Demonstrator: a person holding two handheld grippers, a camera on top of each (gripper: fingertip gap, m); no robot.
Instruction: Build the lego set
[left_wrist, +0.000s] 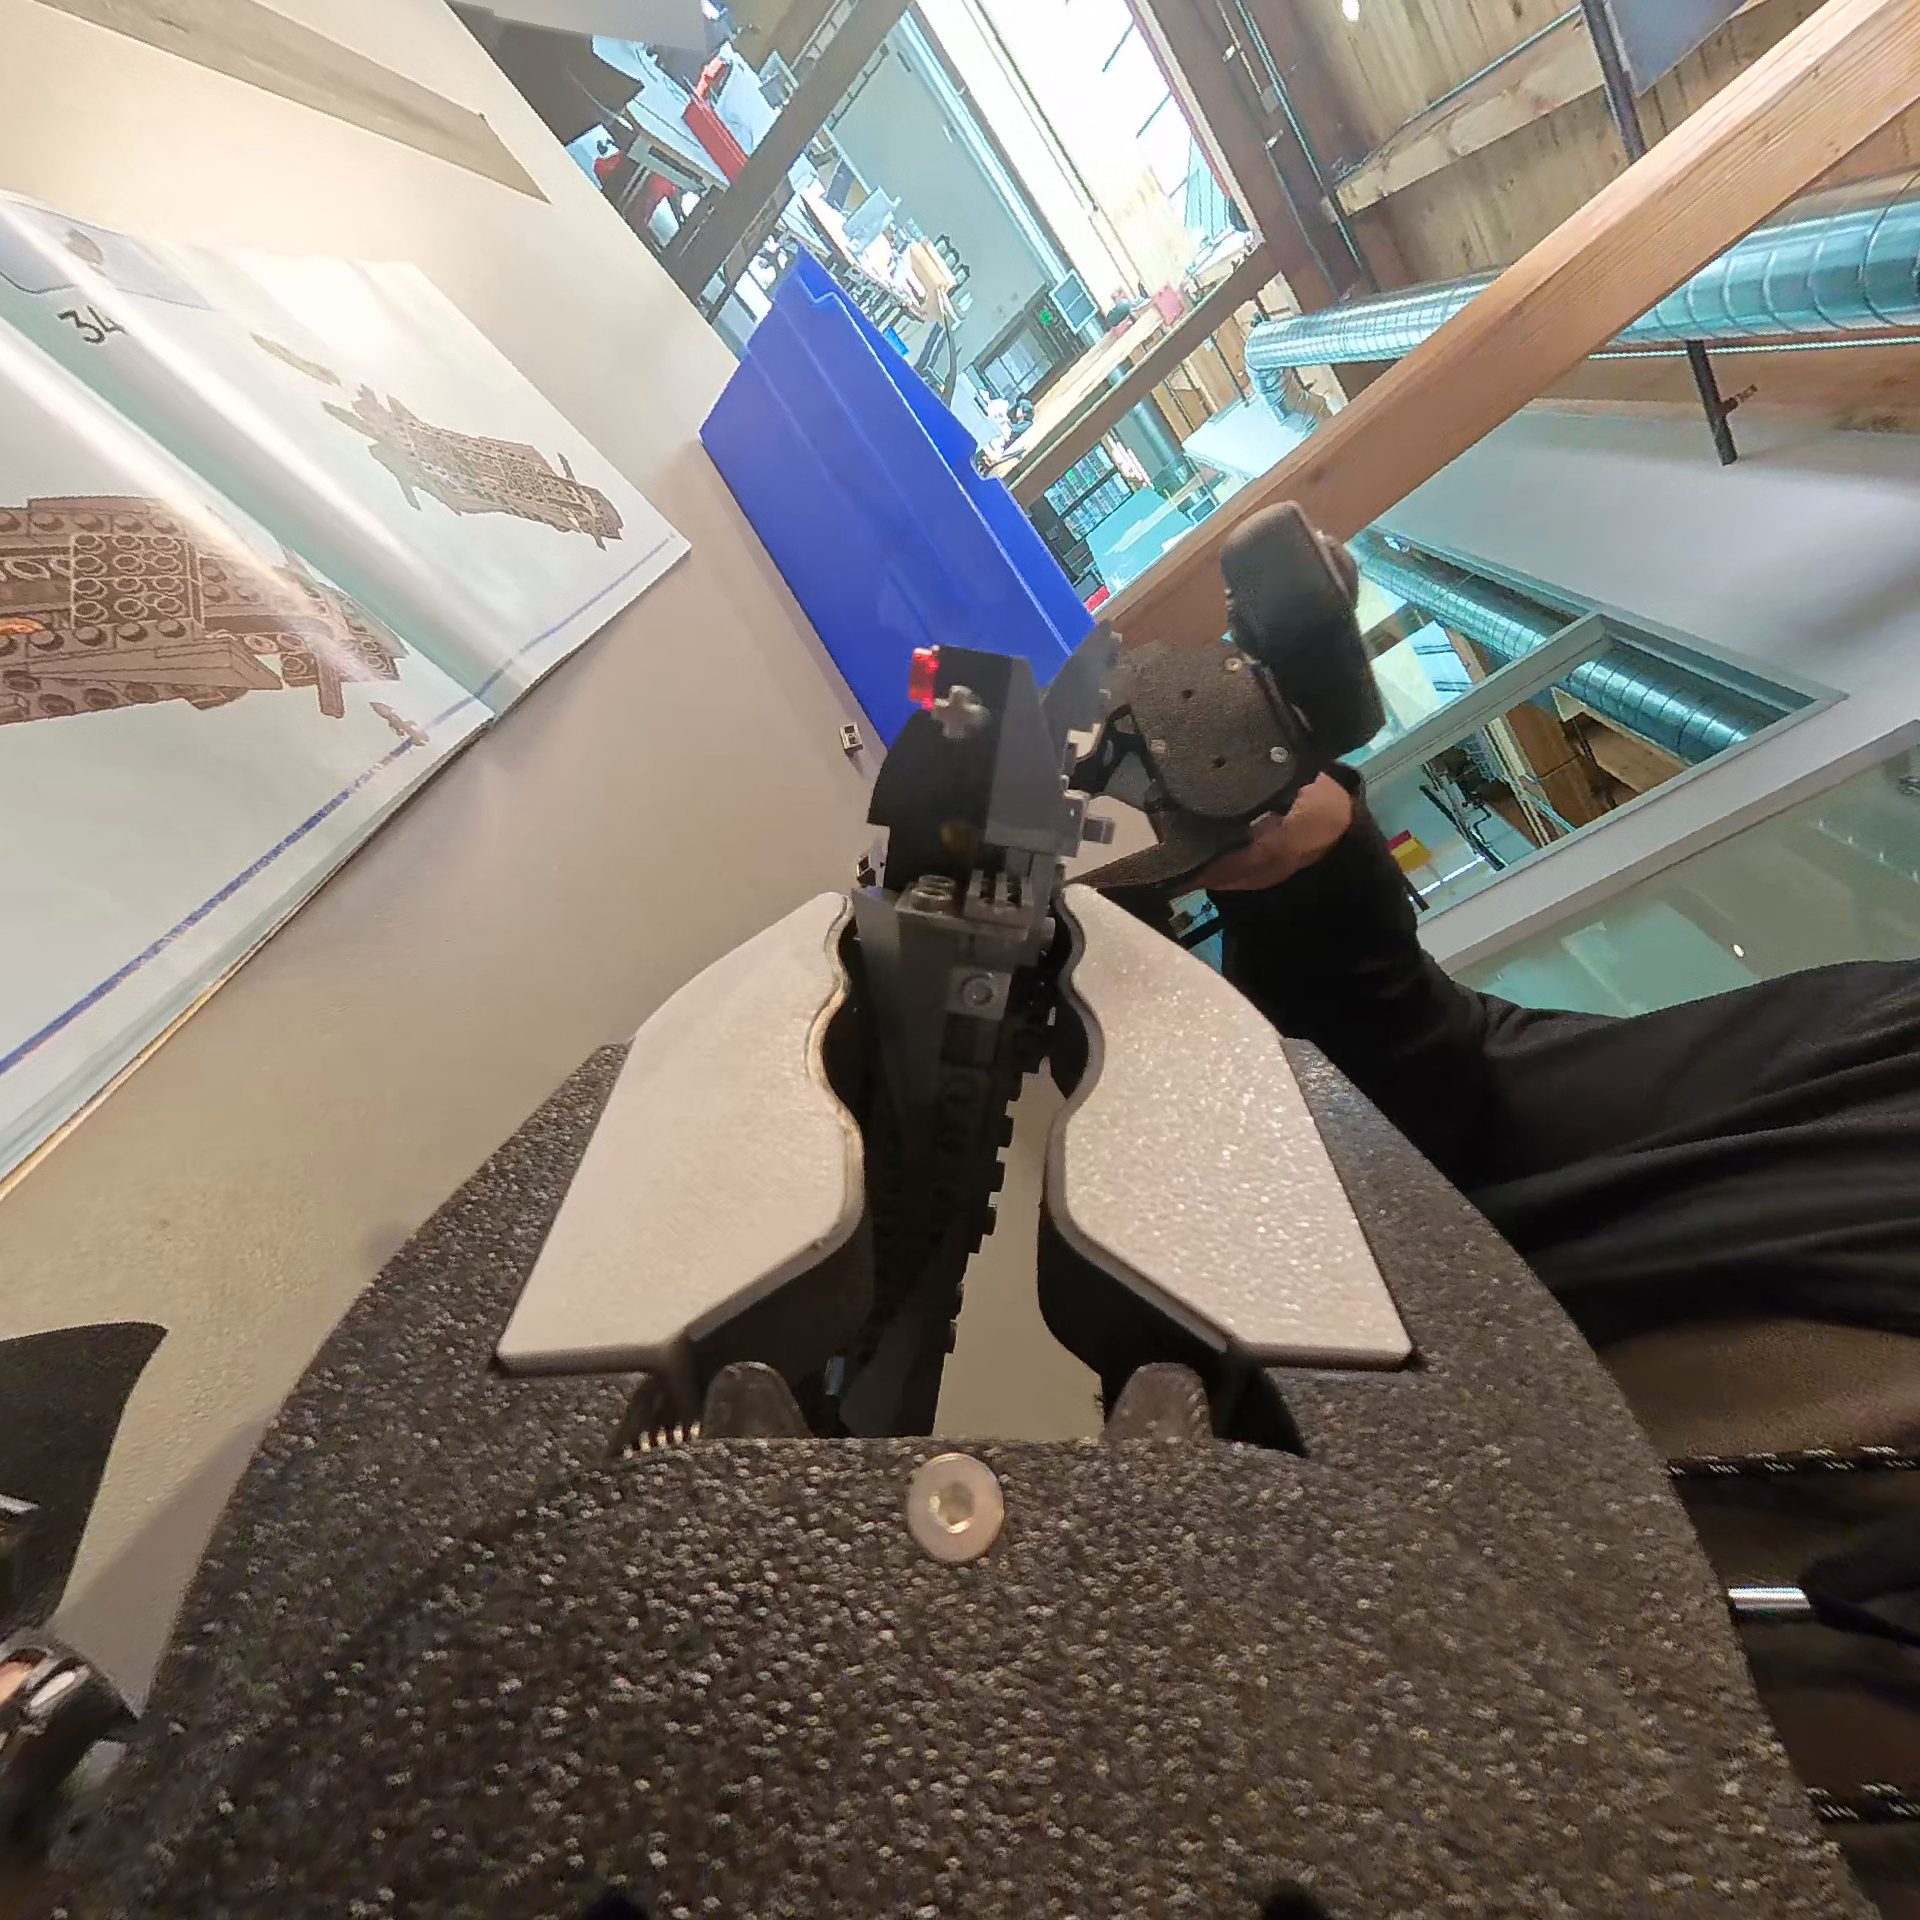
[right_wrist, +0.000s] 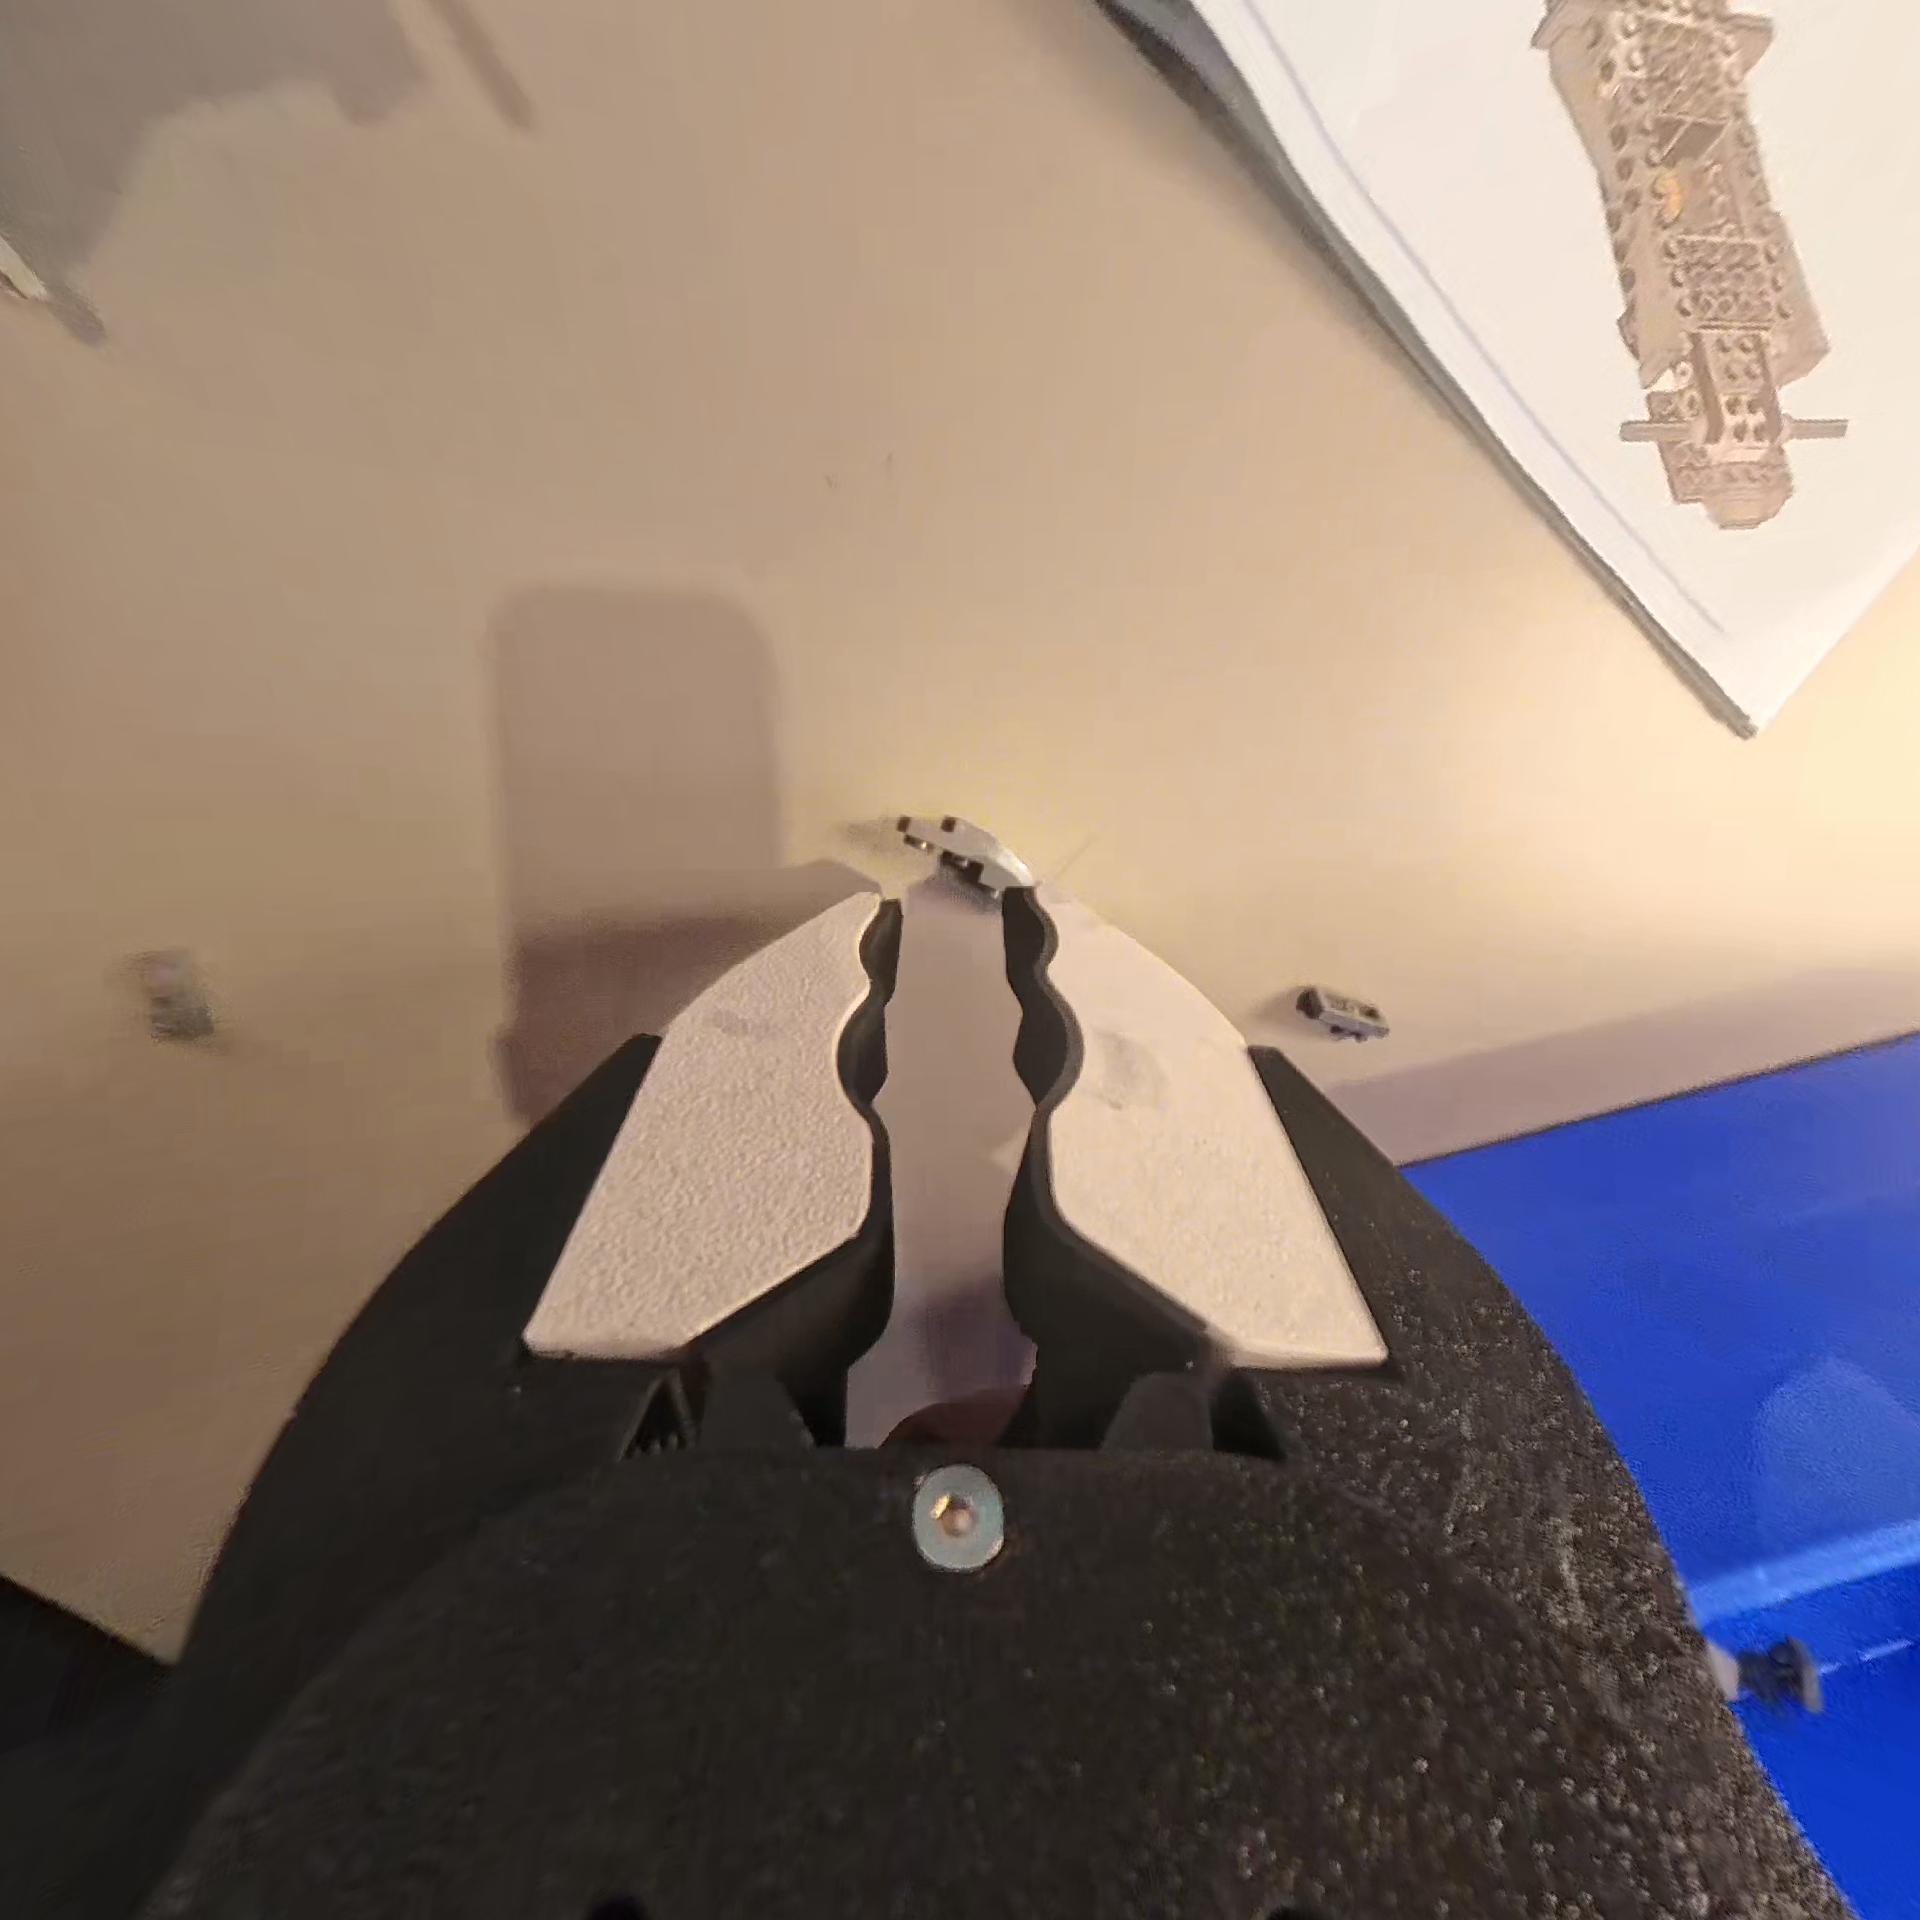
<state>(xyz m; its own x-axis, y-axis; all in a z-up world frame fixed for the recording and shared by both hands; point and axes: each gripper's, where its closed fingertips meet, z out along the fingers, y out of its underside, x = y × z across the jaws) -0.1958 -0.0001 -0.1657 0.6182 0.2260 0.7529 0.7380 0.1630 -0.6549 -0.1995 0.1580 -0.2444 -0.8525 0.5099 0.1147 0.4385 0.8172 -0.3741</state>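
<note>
My left gripper (left_wrist: 956, 914) is shut on a grey and black brick model (left_wrist: 977, 769) and holds it off the beige table (left_wrist: 582, 883). The model has a small red piece (left_wrist: 923, 665) at its top. The right gripper's black body (left_wrist: 1216, 748) shows just behind the model in the left wrist view, held by a hand. My right gripper (right_wrist: 945, 904) is open, with bare table between its fingers. A small grey brick piece (right_wrist: 971, 854) lies on the table just beyond its fingertips, close to the right finger (right_wrist: 1029, 925); I cannot tell whether they touch.
An open instruction booklet (left_wrist: 260, 623) lies on the table; it also shows in the right wrist view (right_wrist: 1558, 312). A blue bin (left_wrist: 883, 499) stands beside it (right_wrist: 1714, 1351), with a small piece (right_wrist: 1782, 1683) inside. Other small grey pieces (right_wrist: 1340, 1010) (right_wrist: 171, 992) (left_wrist: 850, 736) lie on the table. The gap from one gripper's tips to the other's is roughly 20 cm.
</note>
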